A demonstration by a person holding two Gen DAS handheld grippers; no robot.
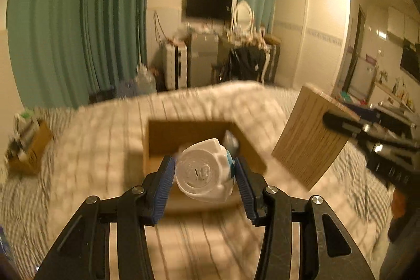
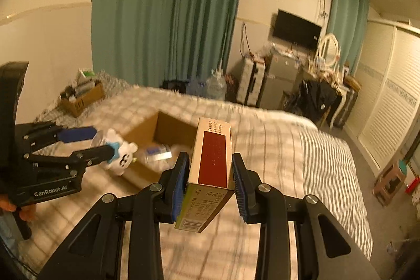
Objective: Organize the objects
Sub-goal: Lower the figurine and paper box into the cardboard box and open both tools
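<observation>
A white bear-shaped toy [image 1: 203, 171] with black face marks and a blue collar is clamped in the left claw [image 1: 204, 175] above the open cardboard box [image 1: 183, 133] on the checked bed [image 1: 105, 138]. The right claw [image 2: 210, 180] grips a red-panelled carton [image 2: 210, 169] beside it.

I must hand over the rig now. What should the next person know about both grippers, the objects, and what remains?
Left gripper: shut on the white bear toy, held above the open cardboard box on the bed.
Right gripper: shut on the red-and-cream carton, held over the bed to the right of the box.
Done: a small jar seems to lie in the box already.
Left: probably lower the toy into the box and release, then the carton.
</observation>
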